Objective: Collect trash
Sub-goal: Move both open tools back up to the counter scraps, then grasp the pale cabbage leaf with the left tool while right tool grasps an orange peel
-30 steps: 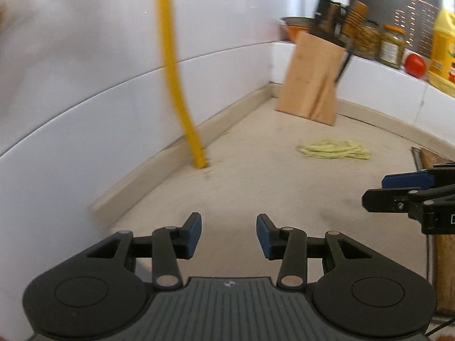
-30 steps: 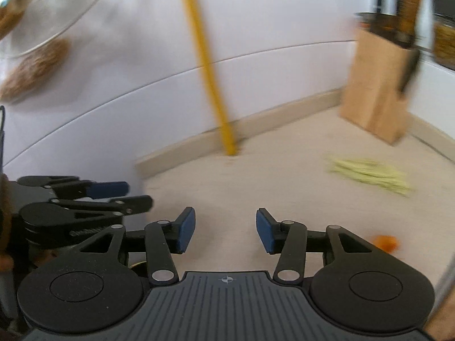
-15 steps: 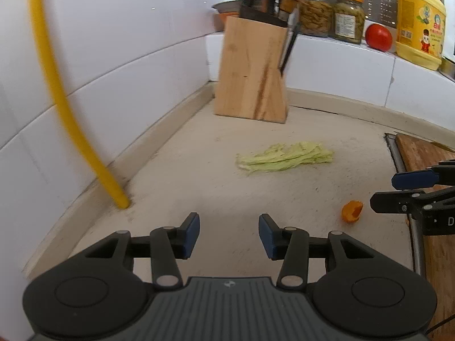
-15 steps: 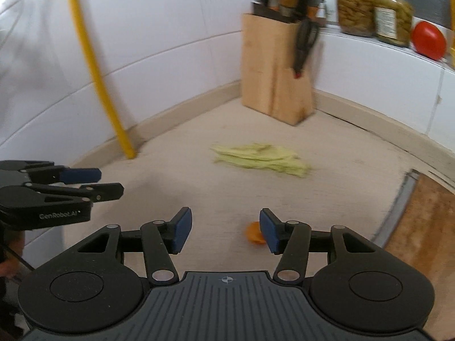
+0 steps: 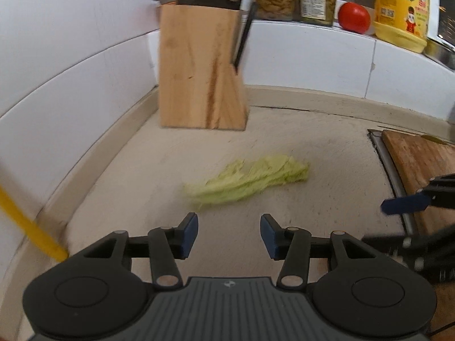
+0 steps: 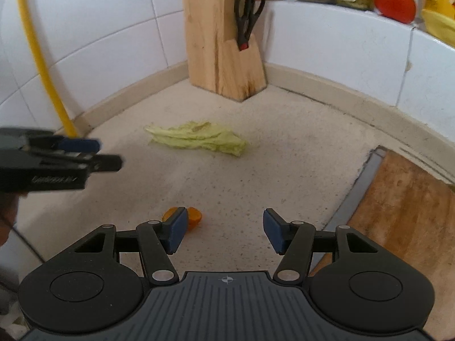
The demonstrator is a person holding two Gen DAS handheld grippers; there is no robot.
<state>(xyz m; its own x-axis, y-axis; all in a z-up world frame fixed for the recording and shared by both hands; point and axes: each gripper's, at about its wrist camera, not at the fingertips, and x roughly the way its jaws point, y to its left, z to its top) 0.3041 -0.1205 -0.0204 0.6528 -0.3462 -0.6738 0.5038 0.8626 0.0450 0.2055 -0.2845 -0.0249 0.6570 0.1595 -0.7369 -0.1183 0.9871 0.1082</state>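
- Both views swing from the yellow hose (image 6: 39, 56) at the wall toward the knife block (image 5: 199, 68) corner since a second ago.
- My left gripper (image 5: 229, 234) has its jaws opening, nothing between them; lettuce leaf (image 5: 250, 182) lies just ahead on the counter (image 5: 327, 156).
- My right gripper (image 6: 224, 233) is opening too, empty; orange peel (image 6: 194, 216) sits by its left finger, half hidden.

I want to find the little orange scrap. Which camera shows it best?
The right wrist view: the orange scrap lies on the counter, partly behind the right tool's left fingertip. The left wrist view doesn't show it.
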